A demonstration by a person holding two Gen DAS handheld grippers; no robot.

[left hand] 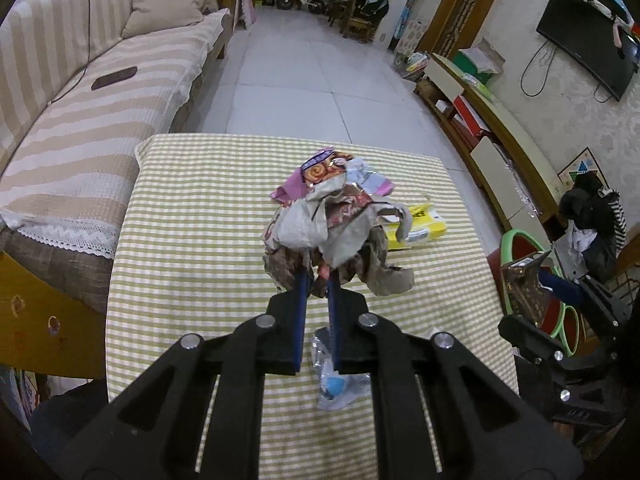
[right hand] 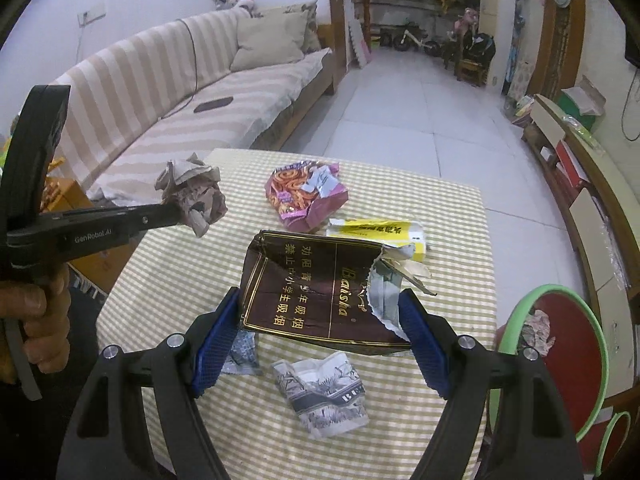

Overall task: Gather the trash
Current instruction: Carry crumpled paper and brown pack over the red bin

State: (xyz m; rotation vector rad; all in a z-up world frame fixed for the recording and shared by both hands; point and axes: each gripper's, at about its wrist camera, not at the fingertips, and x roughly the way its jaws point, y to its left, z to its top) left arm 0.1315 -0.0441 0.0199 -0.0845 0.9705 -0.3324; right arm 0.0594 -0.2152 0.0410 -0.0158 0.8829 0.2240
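Left hand-held gripper [left hand: 318, 276] is clamped on crumpled paper [left hand: 336, 236]; right hand-held gripper [right hand: 320, 316] spans the brown cigarette carton [right hand: 320, 292] widthwise, both clear of the counter [right hand: 400, 420] for binning.

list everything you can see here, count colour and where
crumpled paper wad: one, grey-brown, held above the table
dark brown carton: one, gold lettering, torn at one end, held above the table
pink snack bag: one, pink and orange, far part of the table
yellow box: one, yellow and white, on the table beyond the carton
printed wrapper: one, white and grey, near edge of the table
clear wrapper: one, transparent with a blue spot, near edge
table: one, green-and-white checked cloth
bin: one, red with green rim, beside the table, scraps inside
sofa: one, beige striped, behind the table
left gripper: shut on the paper wad
right gripper: clamping the carton
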